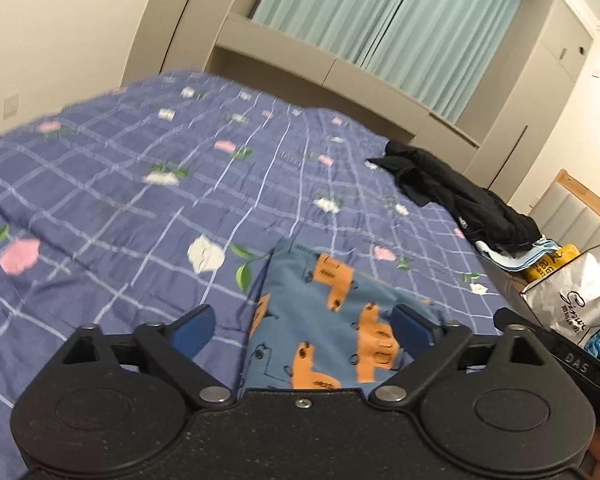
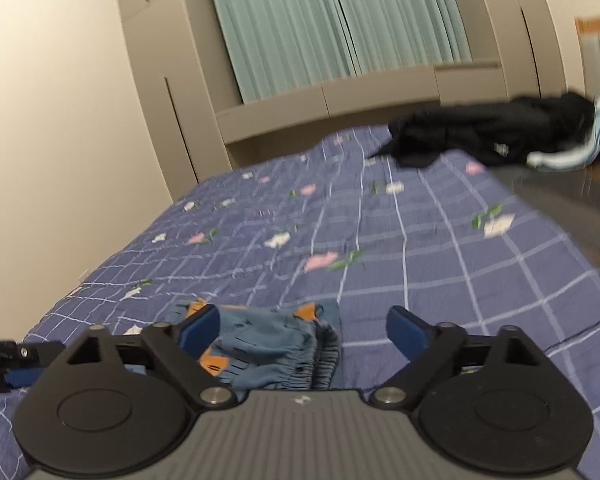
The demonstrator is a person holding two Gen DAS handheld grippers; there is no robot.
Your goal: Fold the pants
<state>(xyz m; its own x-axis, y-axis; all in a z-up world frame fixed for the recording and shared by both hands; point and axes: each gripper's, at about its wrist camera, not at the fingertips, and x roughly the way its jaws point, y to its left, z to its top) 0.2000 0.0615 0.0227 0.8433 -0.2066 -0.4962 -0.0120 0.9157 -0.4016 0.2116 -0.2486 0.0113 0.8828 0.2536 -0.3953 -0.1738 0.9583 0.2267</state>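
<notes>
Small blue pants (image 1: 320, 320) with orange car prints lie on the purple checked bedspread (image 1: 120, 184), near the front edge. My left gripper (image 1: 304, 326) is open, its blue-padded fingers wide apart on either side of the pants, just above them. In the right wrist view the pants (image 2: 268, 344) show their gathered elastic waistband. My right gripper (image 2: 304, 330) is open; the waistband end lies between its fingers, nearer the left one. The left gripper's body (image 2: 4, 360) shows at the far left edge.
A black garment (image 1: 456, 192) lies heaped at the bed's right side, over light blue cloth (image 1: 508, 258). A silver bag (image 1: 576, 300) and yellow pack stand off the bed to the right. Curtains and cabinets stand behind the bed.
</notes>
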